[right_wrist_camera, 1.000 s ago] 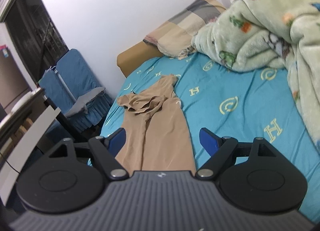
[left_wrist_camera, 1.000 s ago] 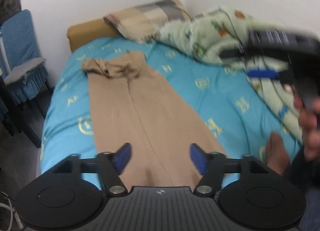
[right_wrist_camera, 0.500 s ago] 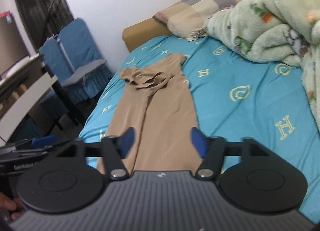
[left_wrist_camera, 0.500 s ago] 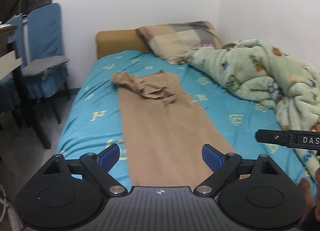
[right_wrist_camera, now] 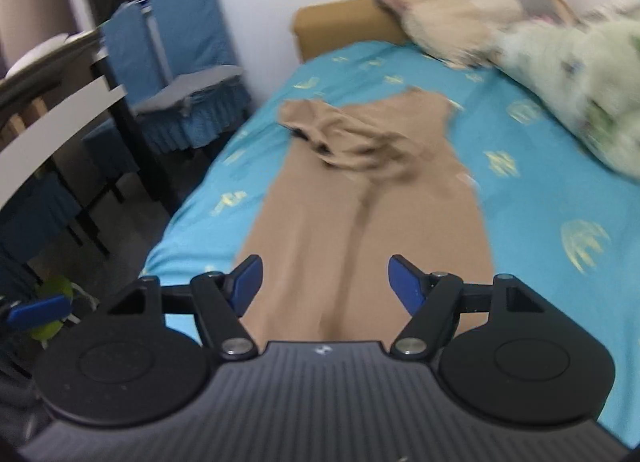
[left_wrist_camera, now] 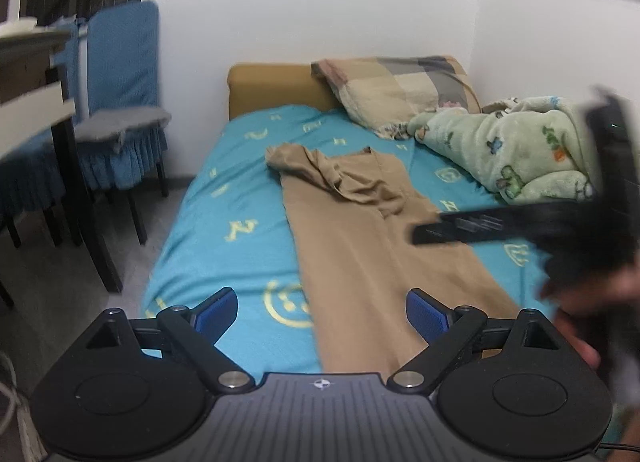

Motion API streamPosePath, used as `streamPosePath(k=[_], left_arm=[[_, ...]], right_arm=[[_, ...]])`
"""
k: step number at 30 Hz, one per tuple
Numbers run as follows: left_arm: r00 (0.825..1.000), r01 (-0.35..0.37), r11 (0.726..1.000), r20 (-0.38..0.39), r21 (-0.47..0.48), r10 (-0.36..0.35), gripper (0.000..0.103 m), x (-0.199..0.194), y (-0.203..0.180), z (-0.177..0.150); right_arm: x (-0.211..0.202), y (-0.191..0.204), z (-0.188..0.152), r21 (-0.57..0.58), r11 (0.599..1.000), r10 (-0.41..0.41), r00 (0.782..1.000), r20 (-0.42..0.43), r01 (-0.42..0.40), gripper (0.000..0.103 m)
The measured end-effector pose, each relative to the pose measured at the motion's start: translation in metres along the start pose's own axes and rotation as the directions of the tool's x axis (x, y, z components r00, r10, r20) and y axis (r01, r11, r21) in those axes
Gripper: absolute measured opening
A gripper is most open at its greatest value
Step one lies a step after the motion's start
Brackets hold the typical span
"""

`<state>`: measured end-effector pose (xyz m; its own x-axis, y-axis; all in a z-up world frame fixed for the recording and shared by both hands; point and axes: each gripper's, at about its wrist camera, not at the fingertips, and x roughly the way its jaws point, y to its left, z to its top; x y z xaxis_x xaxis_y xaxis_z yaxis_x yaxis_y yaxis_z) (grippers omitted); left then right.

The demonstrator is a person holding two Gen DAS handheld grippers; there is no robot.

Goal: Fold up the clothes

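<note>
The trousers (left_wrist_camera: 360,254) are laid lengthwise down the middle of the bed (left_wrist_camera: 224,229), the 2 legs side by side and flat toward the cameras, the waist end bunched and rumpled at the far end, short of the pillow (left_wrist_camera: 400,89). A blanket (left_wrist_camera: 516,149) is heaped well apart on the right.

The left gripper (left_wrist_camera: 320,314) is held with its jaws wide and nothing between them; only the near part of the trousers is seen past them. The right gripper (right_wrist_camera: 324,282) is opening, its jaws also empty above the legs.

The cloth is judged thin, light and limp, probably stretchy: it would sag and slide when lifted, and a single layer could be missed by the pads. Hold is best taken at the 2 near leg ends, 1 per gripper, both layers pinched at the outer edges. The bunched waist would likely need smoothing before any fold.
</note>
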<state>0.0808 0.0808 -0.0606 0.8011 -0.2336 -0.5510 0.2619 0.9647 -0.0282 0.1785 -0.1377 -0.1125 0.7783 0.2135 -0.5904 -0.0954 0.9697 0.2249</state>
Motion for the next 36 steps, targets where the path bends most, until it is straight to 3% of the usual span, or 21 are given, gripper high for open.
streamPosePath(k=[3,7,8,9,10,11,14,19,22,24,28,30,31,32,36], left_arm=[[1.000,-0.019,0.998,-0.016,-0.061,0.018,0.093,0.017,0.021,-0.002],[0.998,-0.033,0.989,-0.058,-0.146,0.025,0.093,0.041,0.047,-0.010],[0.997,-0.037,0.987,-0.067,-0.158,0.027,0.093,0.047,0.051,-0.012],[0.997,-0.038,0.985,-0.075,-0.166,0.026,0.093,0.052,0.054,-0.013],[0.997,-0.036,0.984,-0.080,-0.174,0.023,0.093,0.058,0.057,-0.015],[0.997,-0.030,0.984,-0.081,-0.178,0.016,0.093,0.063,0.060,-0.017],[0.996,-0.018,0.983,-0.085,-0.180,0.003,0.093,0.077,0.062,-0.022],[0.998,-0.016,0.996,-0.067,-0.089,0.009,0.093,0.091,0.048,-0.028],[0.998,0.005,0.997,-0.064,-0.072,-0.010,0.093,0.097,0.044,-0.033],[0.997,0.007,0.997,-0.073,-0.072,-0.012,0.093,0.102,0.044,-0.035],[0.996,0.010,0.996,-0.083,-0.089,-0.017,0.093,0.109,0.046,-0.037],[0.996,0.008,0.995,-0.087,-0.103,-0.017,0.093,0.111,0.048,-0.037],[0.996,0.007,0.994,-0.088,-0.108,-0.017,0.093,0.111,0.048,-0.036],[0.996,0.006,0.994,-0.089,-0.106,-0.016,0.093,0.111,0.047,-0.036],[0.999,-0.003,0.998,-0.055,-0.071,-0.001,0.093,0.098,0.044,-0.032]], right_arm=[[0.058,0.006,0.025,-0.093,0.996,0.006,0.999,0.036,-0.003,0.070],[0.134,0.007,0.050,-0.317,0.936,-0.108,0.983,0.147,0.150,0.069],[0.150,0.004,0.053,-0.356,0.917,-0.133,0.979,0.156,0.181,0.063],[0.167,-0.001,0.057,-0.381,0.903,-0.152,0.977,0.148,0.198,0.054],[0.179,-0.009,0.061,-0.379,0.904,-0.161,0.978,0.131,0.199,0.016],[0.188,-0.019,0.068,-0.344,0.918,-0.164,0.979,0.121,0.197,0.005],[0.192,-0.046,0.091,-0.229,0.957,-0.134,0.971,0.197,0.179,0.005],[0.214,-0.089,0.136,-0.102,0.953,-0.251,0.929,0.274,0.287,0.004],[0.239,-0.119,0.153,-0.013,0.935,-0.342,0.910,0.232,0.355,0.004],[0.253,-0.134,0.154,0.014,0.928,-0.369,0.910,0.190,0.373,0.004],[0.250,-0.143,0.144,0.083,0.947,-0.320,0.931,0.176,0.310,0.008],[0.243,-0.145,0.138,0.119,0.952,-0.300,0.938,0.172,0.283,0.035],[0.232,-0.143,0.133,0.125,0.951,-0.301,0.937,0.179,0.282,0.066],[0.222,-0.141,0.128,0.131,0.950,-0.304,0.934,0.187,0.283,0.081],[0.165,-0.127,0.105,0.128,0.959,-0.275,0.941,0.195,0.253,0.078]])
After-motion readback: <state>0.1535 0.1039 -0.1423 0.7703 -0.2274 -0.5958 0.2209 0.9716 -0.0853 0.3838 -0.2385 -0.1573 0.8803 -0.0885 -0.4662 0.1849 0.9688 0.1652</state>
